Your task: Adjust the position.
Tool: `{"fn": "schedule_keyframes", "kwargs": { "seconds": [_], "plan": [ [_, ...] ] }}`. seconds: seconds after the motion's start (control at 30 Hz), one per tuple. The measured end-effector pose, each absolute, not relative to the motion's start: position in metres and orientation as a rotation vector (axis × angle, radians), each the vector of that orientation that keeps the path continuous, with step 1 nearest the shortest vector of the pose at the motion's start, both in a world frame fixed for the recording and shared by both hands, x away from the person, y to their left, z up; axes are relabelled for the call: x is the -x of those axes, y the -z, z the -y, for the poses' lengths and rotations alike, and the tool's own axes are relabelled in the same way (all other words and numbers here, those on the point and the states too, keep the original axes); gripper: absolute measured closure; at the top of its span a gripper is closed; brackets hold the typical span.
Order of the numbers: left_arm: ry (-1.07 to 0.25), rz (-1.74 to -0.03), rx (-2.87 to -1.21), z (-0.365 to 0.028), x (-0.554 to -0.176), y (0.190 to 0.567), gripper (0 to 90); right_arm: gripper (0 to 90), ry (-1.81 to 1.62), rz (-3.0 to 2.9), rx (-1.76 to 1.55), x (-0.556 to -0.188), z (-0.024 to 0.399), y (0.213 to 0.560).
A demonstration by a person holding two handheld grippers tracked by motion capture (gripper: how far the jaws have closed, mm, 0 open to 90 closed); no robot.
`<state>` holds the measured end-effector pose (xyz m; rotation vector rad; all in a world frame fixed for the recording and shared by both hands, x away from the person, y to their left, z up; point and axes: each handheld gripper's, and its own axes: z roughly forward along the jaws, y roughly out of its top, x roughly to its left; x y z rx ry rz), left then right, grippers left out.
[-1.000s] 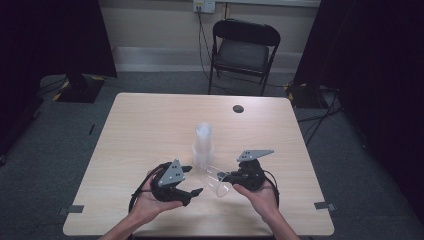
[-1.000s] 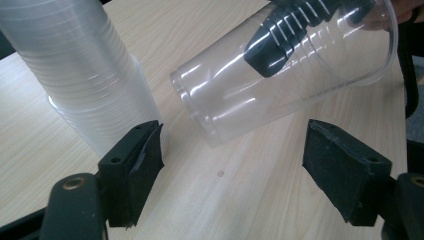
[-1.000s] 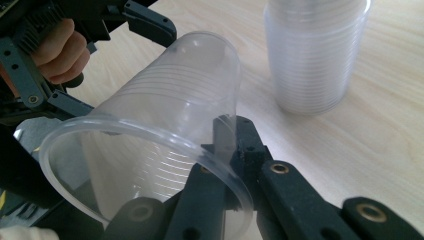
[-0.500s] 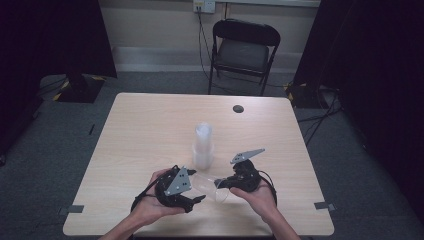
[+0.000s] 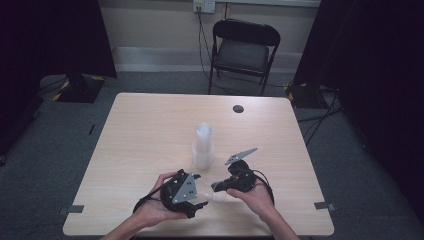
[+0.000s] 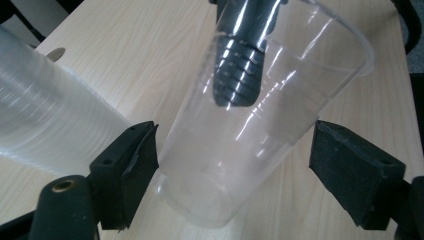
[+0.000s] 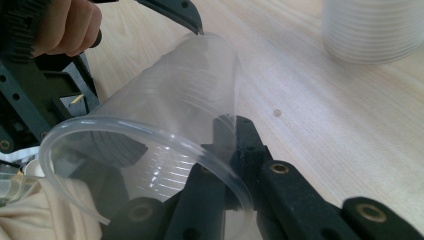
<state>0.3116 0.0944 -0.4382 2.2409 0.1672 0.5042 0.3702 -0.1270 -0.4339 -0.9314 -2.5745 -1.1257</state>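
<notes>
We take the clear plastic cup [image 6: 240, 135] to be very light, thin-walled and springy: it should flex under any hard squeeze, its smooth wall looks slippery, and too much pressure could crease or crack it. The best hold, we judge, is the one in use: a pinch on the rim, where the rolled lip stiffens the wall, with one jaw inside and one outside. The right gripper [image 5: 220, 186] has its jaws pressed together on that rim wall, and in the right gripper view the black jaws clamp the cup's lip [image 7: 215, 170] from below. The left gripper [image 5: 198, 200] has just been opening its jaws; they stand spread on either side of the cup's lower body without pressing on it, as the left gripper view shows. The cup hangs tilted just above the near part of the table [image 5: 150, 130], between the two hands, near and slightly right of the tall stack of cups [image 5: 203, 145] at mid-table. It is transparent, slightly tapered toward a narrower base, with faint horizontal ridges round its wall and a rounded rim, and it appears empty.
</notes>
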Motion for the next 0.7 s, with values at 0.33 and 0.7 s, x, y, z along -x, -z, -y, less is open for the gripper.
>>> {"fn": "schedule_keyframes", "kwargs": {
  "seconds": [0.33, 0.7],
  "plan": [
    [-0.496, -0.156, -2.259, -0.082, -0.313, 0.443, 18.6, 90.0, 1.103, 2.553, 0.911, -0.372, 0.119, 0.437],
    [-0.521, -0.081, -2.273, -0.075, -0.304, 0.442, 20.0, 90.0, 1.081, 2.517, 0.915, -0.373, 0.112, 0.442]
  ]
}}
